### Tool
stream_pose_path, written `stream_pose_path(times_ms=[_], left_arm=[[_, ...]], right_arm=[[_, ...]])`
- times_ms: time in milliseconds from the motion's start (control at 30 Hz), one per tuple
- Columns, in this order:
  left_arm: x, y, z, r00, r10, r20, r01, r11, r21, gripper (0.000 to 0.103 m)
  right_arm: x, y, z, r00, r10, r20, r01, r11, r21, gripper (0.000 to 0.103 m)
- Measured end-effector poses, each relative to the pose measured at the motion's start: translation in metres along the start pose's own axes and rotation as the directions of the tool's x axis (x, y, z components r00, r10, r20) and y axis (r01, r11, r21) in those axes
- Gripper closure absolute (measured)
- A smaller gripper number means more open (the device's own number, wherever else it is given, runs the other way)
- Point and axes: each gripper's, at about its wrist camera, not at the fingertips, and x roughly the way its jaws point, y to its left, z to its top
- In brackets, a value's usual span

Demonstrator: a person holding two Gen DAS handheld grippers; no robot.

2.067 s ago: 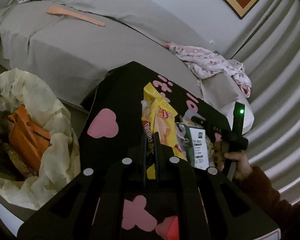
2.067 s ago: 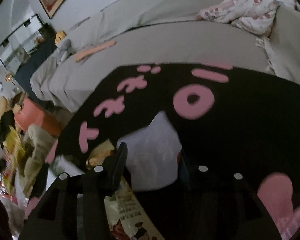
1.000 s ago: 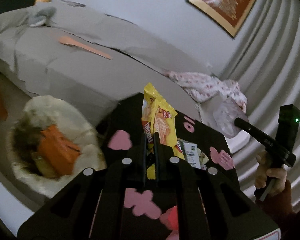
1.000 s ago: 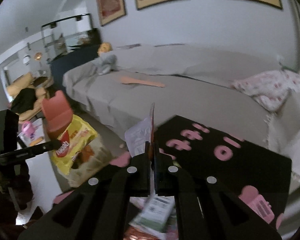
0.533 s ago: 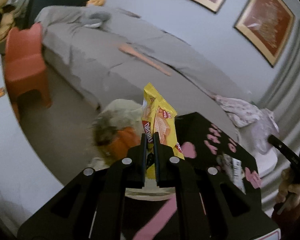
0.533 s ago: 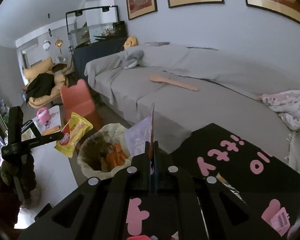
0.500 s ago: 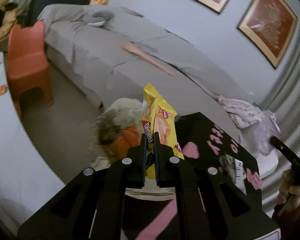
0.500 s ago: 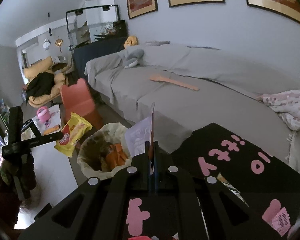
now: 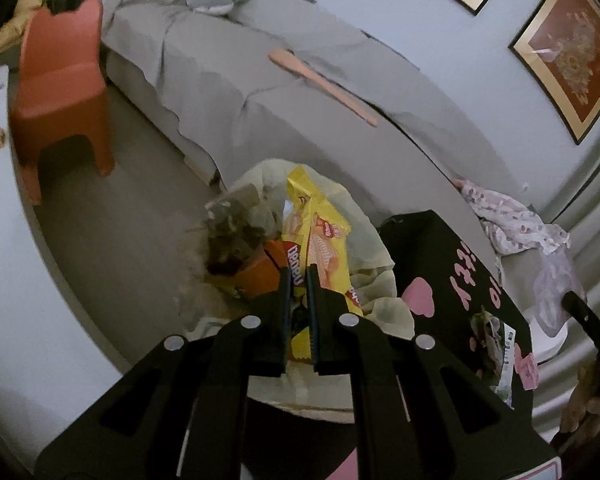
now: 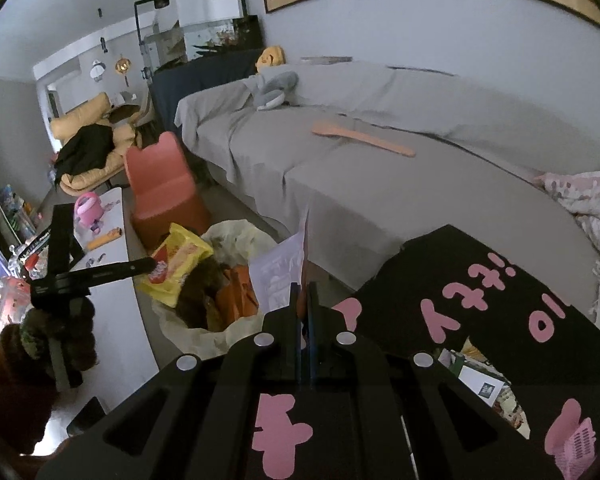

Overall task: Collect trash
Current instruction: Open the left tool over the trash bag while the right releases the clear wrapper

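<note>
Left hand-held gripper (image 9: 297, 270): jaws opening, yellow wafer wrapper (image 9: 318, 240) between them, above the lined bin (image 9: 374, 248); red label unreadable. Right hand-held gripper (image 10: 305, 286): clamped on white paper (image 10: 282, 270).

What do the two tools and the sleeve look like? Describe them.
Both the left tool and right tool are matte black with two slim flat fingers, blue-edged pads and four silver screw heads each. The sleeve looks dark brown and knitted.

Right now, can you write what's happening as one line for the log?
left gripper: jaws opening, yellow wrapper between them over bin bag | right gripper: shut on white paper
</note>
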Motion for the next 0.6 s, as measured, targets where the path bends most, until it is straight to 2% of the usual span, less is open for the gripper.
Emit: stream_pose_path(times_ms=[100,233,333,400,500,600], left_arm=[[0.004,0.0,0.0,1.0,-0.011,0.003,0.012,1.0,-0.027,0.073],[-0.006,0.004,0.004,0.998,0.04,0.042,-0.038,0.998,-0.04,0.066],[-0.023,0.006,0.006,0.987,0.127,0.098,-0.124,0.992,-0.034,0.058],[-0.038,0.007,0.005,0.973,0.173,0.15,-0.171,0.985,-0.025,0.055],[-0.054,0.01,0.001,0.96,0.199,0.198,-0.198,0.98,-0.024,0.047],[-0.067,0.015,-0.004,0.956,0.2,0.214,-0.197,0.98,-0.036,0.045]], right_arm=[[0.009,-0.001,0.0,1.0,0.0,-0.018,0.0,1.0,0.004,0.098],[0.024,0.001,0.001,0.999,0.006,-0.042,-0.006,1.0,0.003,0.098],[0.044,0.008,0.004,0.998,0.03,-0.062,-0.03,1.0,0.002,0.098],[0.058,0.015,0.007,0.996,0.052,-0.073,-0.052,0.999,0.004,0.098],[0.086,0.029,0.012,0.99,0.098,-0.1,-0.098,0.995,0.009,0.098],[0.113,0.046,0.015,0.982,0.135,-0.129,-0.136,0.991,0.007,0.098]])
